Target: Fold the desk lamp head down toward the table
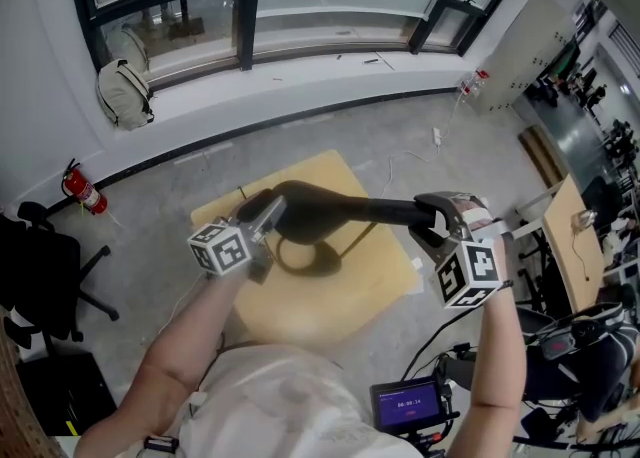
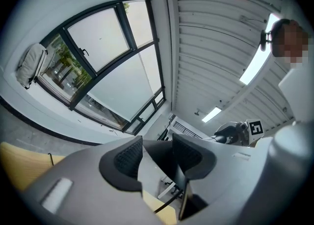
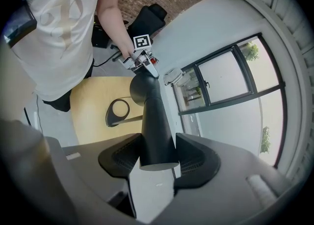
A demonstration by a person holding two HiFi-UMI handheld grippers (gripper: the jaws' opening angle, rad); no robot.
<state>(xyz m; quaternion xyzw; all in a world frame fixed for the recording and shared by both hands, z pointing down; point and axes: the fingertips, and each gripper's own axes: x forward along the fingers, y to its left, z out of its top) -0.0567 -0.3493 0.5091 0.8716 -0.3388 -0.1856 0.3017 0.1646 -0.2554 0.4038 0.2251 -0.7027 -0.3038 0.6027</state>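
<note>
Over the table's middle, toward its left side, the left gripper (image 1: 265, 218) is clamped on the elbow joint (image 3: 141, 87) of a matte black desk lamp. The lamp's flat ring base (image 1: 305, 258) rests near the centre of the pale yellow wooden table (image 1: 325, 172). From the elbow the long tapered lamp head (image 1: 370, 211) runs rightward, raised off the top, to the right gripper (image 3: 159, 157), whose jaws stand wide yet pinch the tube's blunt end. The lamp looks rigid and light. Its smooth taper could slip through the pads, and the base may lift or skid unless the elbow is steadied, so these two holds seem sound. The head's tip appears close to the table's right edge, with open space beneath it.
</note>
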